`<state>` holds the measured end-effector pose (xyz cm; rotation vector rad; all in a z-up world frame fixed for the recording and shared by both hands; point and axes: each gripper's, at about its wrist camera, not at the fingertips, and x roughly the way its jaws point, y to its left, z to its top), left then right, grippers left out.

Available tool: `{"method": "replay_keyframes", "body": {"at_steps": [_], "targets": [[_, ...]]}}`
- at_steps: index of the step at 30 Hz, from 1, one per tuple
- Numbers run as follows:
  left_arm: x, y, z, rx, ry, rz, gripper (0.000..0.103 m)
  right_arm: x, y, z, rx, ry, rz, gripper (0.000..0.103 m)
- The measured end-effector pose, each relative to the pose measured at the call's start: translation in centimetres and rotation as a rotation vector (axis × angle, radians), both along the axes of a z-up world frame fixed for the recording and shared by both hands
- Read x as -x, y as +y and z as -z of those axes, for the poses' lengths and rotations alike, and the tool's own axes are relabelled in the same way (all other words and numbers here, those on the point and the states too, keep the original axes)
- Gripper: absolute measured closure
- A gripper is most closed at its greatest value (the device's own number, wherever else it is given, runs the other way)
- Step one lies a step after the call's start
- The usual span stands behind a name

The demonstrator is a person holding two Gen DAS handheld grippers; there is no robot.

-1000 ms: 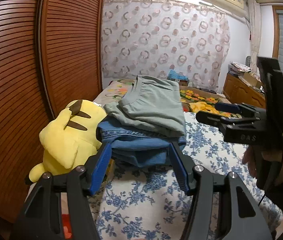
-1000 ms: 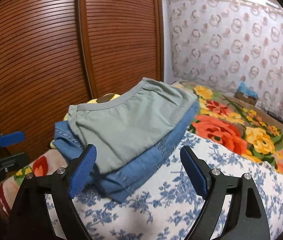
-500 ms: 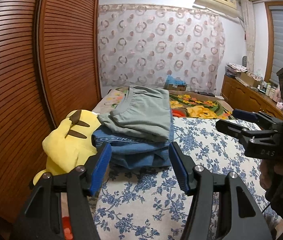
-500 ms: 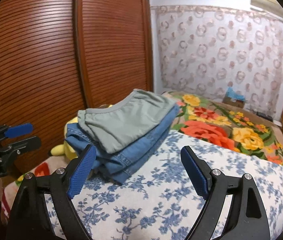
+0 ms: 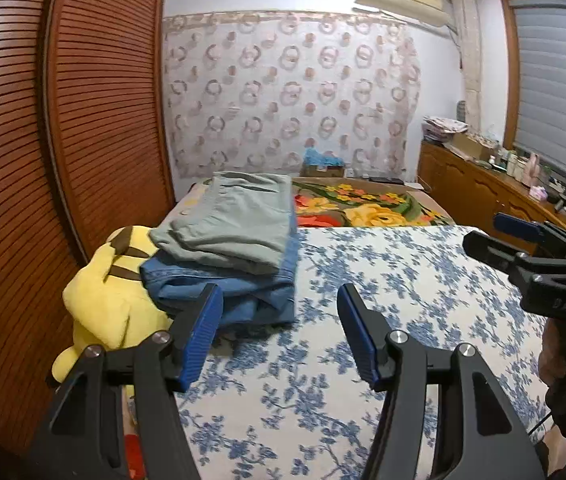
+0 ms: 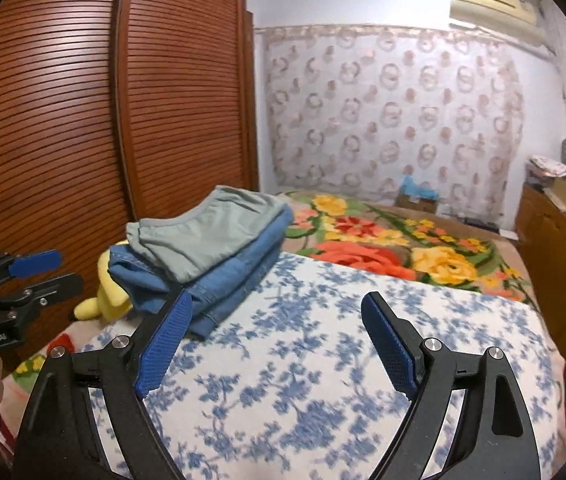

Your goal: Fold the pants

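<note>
Blue-flowered bedspread [image 5: 383, 280] under both grippers. Left gripper [image 5: 279, 336] and right gripper [image 6: 275, 340] gaped apart, empty. Folded grey-green pants [image 5: 235, 224] lay ahead-left of the jaws, atop folded jeans [image 6: 235, 280], probably untouched; yellow plush [image 5: 107, 300] beside.

Grey-green pants [image 5: 239, 220] top blue jeans [image 5: 251, 292], beside a yellow plush [image 5: 107, 300], on a blue-flowered white sheet [image 5: 383, 280].

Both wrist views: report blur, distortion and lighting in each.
Left wrist view: fisheye bows the slatted brown wardrobe doors; the blue-flowered white bedspread is slightly smeared; soft, even room light. Right wrist view: same bowing with dark corners; the bedspread print blurs, while the folded grey-green pants stay readable.
</note>
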<state>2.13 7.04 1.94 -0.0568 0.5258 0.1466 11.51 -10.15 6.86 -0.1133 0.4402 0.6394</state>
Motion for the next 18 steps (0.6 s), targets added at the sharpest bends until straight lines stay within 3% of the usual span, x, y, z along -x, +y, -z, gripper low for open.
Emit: {"method": "replay_keyframes", "body": {"at_steps": [8, 18], "targets": [[0.7, -3.1, -0.3, -0.006, -0.006, 0.058, 0.044, 2.3, -4.8, 0.1, -0.017, 0.010, 0.118, 0.015], [-0.1, -7.1, -0.5, -0.010, -0.011, 0.122, 0.044, 3.8, -9.1, 0.3, 0.036, -0.006, 0.249, 0.015]]}}
